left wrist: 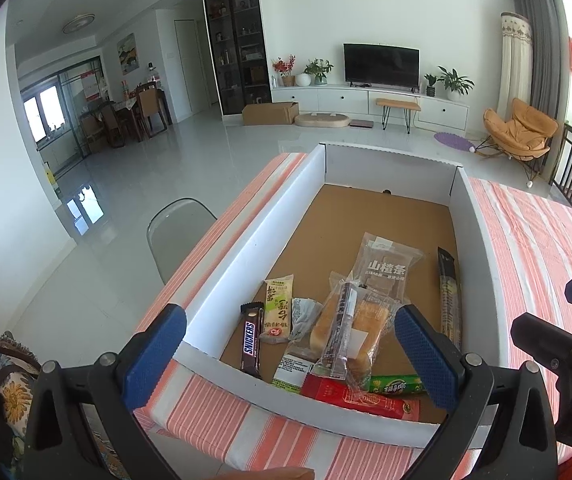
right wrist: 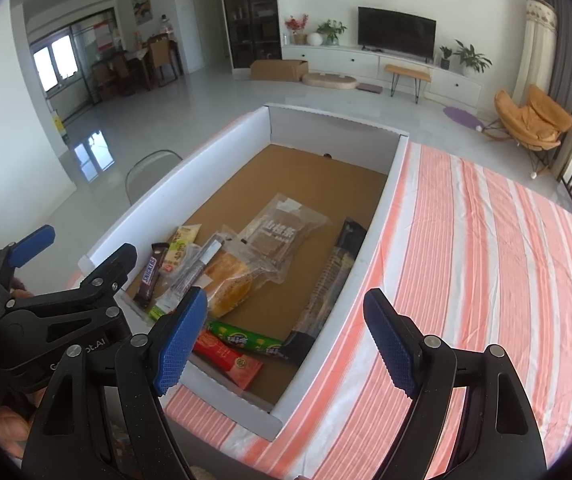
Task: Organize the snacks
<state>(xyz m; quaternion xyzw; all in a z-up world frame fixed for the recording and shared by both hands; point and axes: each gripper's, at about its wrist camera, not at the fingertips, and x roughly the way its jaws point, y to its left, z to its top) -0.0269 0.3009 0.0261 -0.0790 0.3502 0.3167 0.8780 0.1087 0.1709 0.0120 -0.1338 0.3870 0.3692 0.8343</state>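
Striped tablecloth (right wrist: 486, 248) carries a white-walled box (left wrist: 245, 240) whose near end holds snacks (left wrist: 350, 320), while left gripper (left wrist: 290, 356) and right gripper (right wrist: 286, 340) both hover spread, empty.

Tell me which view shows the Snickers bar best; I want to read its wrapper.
The left wrist view: the Snickers bar lies unobstructed with its lettering clear. In the right wrist view the bar is smaller, and the left tool crowds its near end.

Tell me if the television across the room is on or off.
Off, as far as the pictures show: the television has a uniformly dark screen with no picture or glow in either view.
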